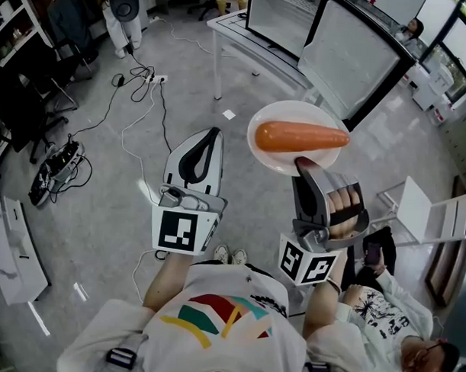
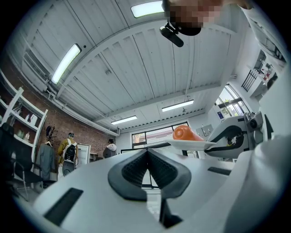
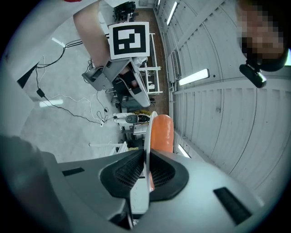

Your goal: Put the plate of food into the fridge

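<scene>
My right gripper (image 3: 146, 175) is clamped on the near rim of the white round ceramic plate (image 1: 268, 154). In the right gripper view the rim runs edge-on straight between the two dark ribbed pads, both pressing on it. I'm gripping the rim because it's the only thin part a two-jaw claw can bite. That leaves the rest of the plate sticking out past the tips like a tray on a stick, so I'm holding it flat.

The fat smooth orange carrot (image 1: 299, 136) lies lengthwise across the middle of the plate. It's round and loose, so I reckon any tilt would send it rolling off the far edge.

My left gripper (image 2: 146, 157) has its jaws together with nothing between them. It sits just beside the right one, a bit lower in the head view and apart from the plate. My guess is it's being saved for the fridge door, since the plate hand can't let go.

Further out there's only grey floor with black cables (image 1: 137, 86), a white table with dark screens (image 1: 299, 27) beyond the plate, and a seated person (image 1: 389, 309) off to my right. I can't see a fridge in any view, so the plate is in mid-air over the floor, not near a shelf.
</scene>
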